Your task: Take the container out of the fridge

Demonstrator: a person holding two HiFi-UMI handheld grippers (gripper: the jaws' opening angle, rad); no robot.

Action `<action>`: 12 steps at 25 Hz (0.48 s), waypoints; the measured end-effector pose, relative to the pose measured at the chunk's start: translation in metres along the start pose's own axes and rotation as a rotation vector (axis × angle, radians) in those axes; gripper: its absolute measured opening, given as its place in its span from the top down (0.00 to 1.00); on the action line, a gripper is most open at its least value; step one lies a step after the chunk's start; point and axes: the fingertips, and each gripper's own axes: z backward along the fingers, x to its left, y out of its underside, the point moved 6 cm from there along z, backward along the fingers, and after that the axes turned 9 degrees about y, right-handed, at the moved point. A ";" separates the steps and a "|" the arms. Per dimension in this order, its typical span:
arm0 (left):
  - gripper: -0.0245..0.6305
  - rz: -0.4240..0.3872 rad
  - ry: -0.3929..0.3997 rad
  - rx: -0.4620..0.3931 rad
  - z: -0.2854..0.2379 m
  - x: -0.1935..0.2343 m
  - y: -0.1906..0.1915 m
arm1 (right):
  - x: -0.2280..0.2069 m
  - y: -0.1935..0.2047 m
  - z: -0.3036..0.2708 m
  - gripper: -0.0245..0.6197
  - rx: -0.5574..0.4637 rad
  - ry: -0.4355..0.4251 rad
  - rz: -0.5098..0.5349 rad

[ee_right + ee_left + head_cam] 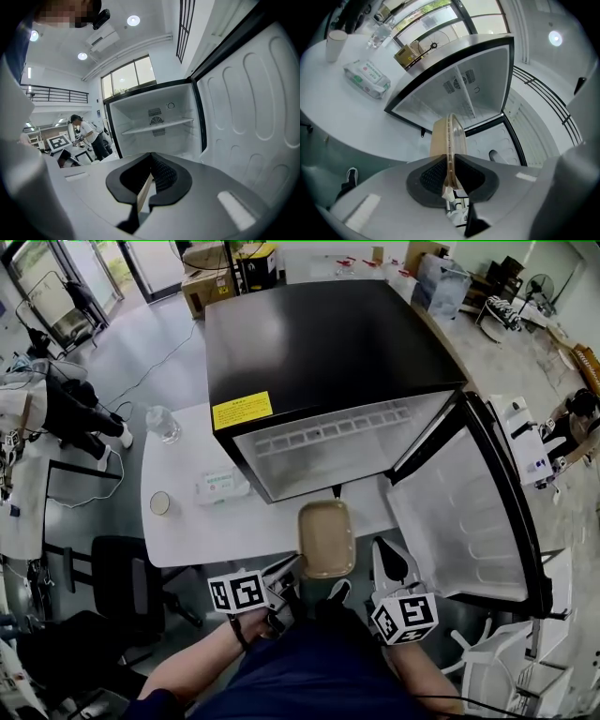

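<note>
The tan container (pixel 326 538) with a clear lid hangs level in front of the open black fridge (pixel 319 343), over the white table's (pixel 187 531) front edge. My left gripper (pixel 292 566) is shut on its near left rim. In the left gripper view the container (pixel 449 136) stands edge-on between the pads of that gripper (pixel 451 161). My right gripper (pixel 382 554) points at the fridge just right of the container, apart from it. In the right gripper view its jaws (pixel 151 161) stand close together with a thin tan sliver in the slit. The fridge's inside (pixel 157 124) looks bare.
The fridge door (pixel 459 512) swings open to the right, beside my right gripper. On the table left of the fridge lie a wipes pack (pixel 222 486), a paper cup (pixel 160 502) and a water bottle (pixel 163 424). A black chair (pixel 122 582) stands at the table's near left.
</note>
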 end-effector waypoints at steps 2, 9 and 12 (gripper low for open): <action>0.88 0.001 0.004 0.001 0.004 -0.002 0.004 | -0.002 -0.001 0.000 0.95 -0.006 0.001 0.002; 0.88 0.015 0.024 0.032 0.015 -0.015 0.019 | -0.010 -0.009 0.011 0.95 -0.050 0.021 -0.025; 0.88 0.018 0.031 0.056 0.015 -0.018 0.024 | -0.013 -0.012 0.015 0.95 -0.066 0.028 -0.016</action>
